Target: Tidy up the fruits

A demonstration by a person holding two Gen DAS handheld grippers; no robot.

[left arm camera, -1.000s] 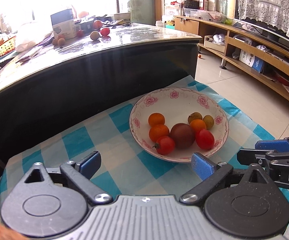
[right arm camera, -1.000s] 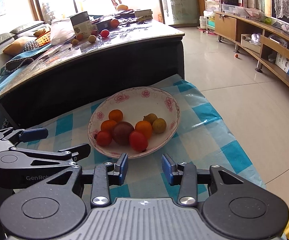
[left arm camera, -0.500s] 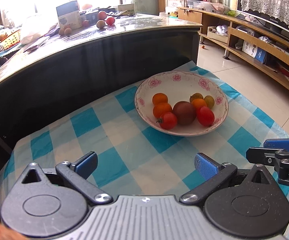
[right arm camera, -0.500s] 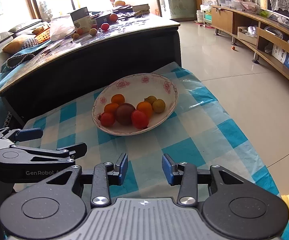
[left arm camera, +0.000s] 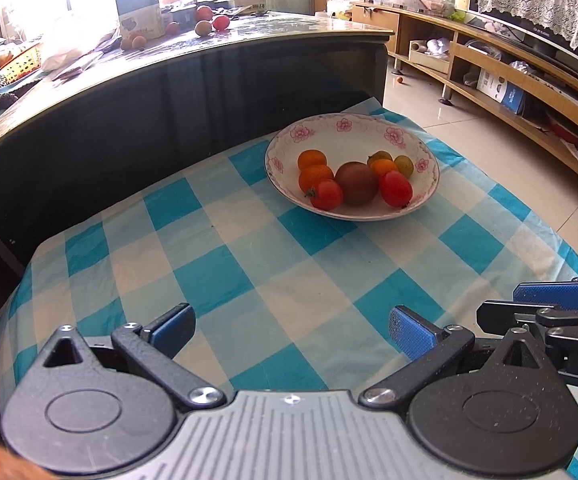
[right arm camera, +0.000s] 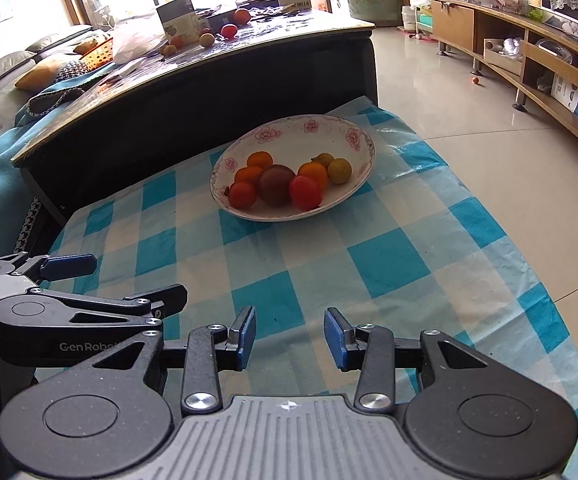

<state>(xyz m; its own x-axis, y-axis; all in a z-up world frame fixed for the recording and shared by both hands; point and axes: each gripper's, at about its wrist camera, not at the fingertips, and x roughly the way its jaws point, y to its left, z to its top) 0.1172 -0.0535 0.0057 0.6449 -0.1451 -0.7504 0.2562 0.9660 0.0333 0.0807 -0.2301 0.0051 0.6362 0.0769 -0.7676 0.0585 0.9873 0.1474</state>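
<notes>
A white flowered plate (left arm camera: 369, 130) (right arm camera: 353, 152) sits at the far side of a blue checked cloth (left arm camera: 249, 248) (right arm camera: 329, 256). It holds several fruits: red tomatoes (left arm camera: 395, 188) (right arm camera: 304, 192), oranges (left arm camera: 312, 159), a dark purple fruit (left arm camera: 356, 177) (right arm camera: 276, 184) and small yellow-green fruits (right arm camera: 339, 171). My left gripper (left arm camera: 291, 328) is open and empty above the cloth's near edge. My right gripper (right arm camera: 290, 334) is open and empty beside it, well short of the plate.
A dark glass-topped table (left arm camera: 209, 80) stands just behind the cloth, with more fruits (left arm camera: 203, 27), a box (left arm camera: 139, 10) and clutter on it. A low wooden TV shelf (left arm camera: 509, 80) runs along the right. Tiled floor (right arm camera: 469, 120) lies right of the cloth.
Both grippers have pulled back from the plate, which now looks smaller and farther away. The jaws stayed open and empty. The fruits have not moved.
</notes>
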